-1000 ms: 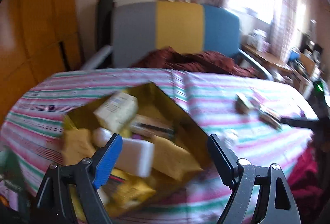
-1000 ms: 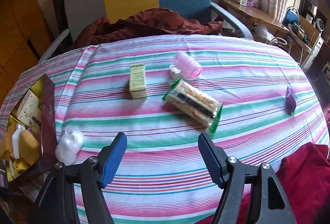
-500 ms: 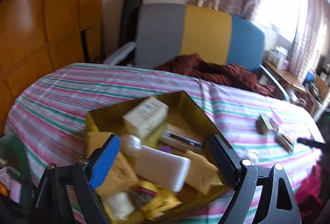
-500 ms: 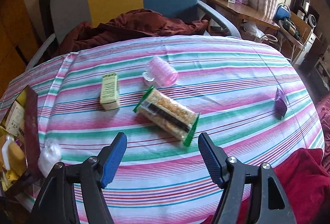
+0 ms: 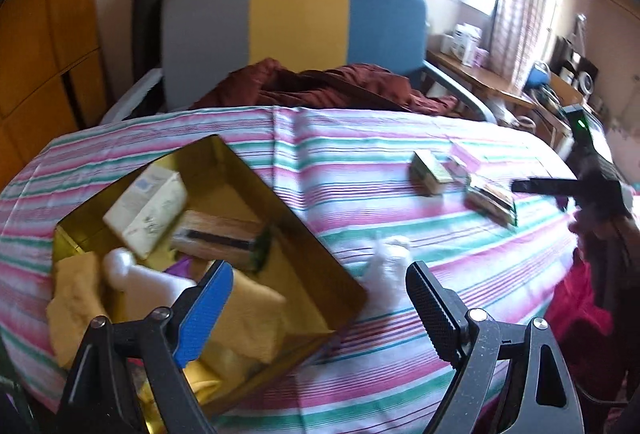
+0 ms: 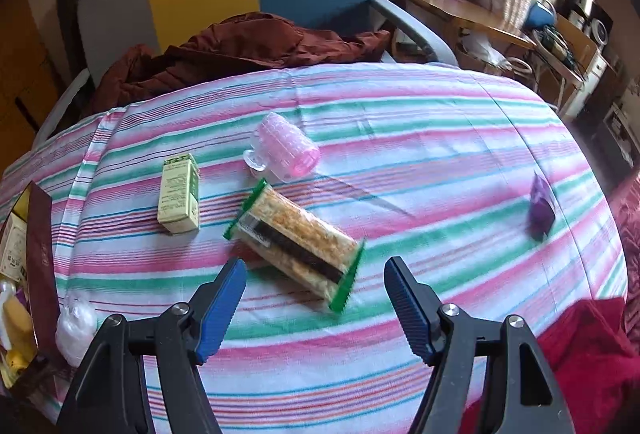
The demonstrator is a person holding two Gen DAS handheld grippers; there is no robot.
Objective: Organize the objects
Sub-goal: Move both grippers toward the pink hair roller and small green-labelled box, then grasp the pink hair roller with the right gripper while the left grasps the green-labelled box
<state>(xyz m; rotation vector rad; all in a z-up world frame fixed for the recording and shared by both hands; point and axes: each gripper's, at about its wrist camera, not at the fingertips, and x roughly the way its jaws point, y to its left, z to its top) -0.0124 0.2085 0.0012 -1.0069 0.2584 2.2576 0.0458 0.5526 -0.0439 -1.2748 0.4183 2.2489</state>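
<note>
On a tabletop [image 6: 400, 162] covered in a pink, green and white striped cloth, the right gripper [image 6: 314, 298] hovered with its jaws spread and nothing between them, just short of a snack bar in a clear, green-edged wrapper [image 6: 296, 244]. The wrapper looked light, slick and crinkly, its contents probably brittle, so a gentle pinch across the narrow middle seemed wisest. A small green carton [image 6: 179, 193] and a pink ribbed cup [image 6: 286, 150] lying on its side sat just beyond; a purple packet [image 6: 541, 209] lay well apart. The left gripper [image 5: 318, 304], spread and empty, hung beside a gold tin [image 5: 288, 210] already crowded with boxes and sponges.
</note>
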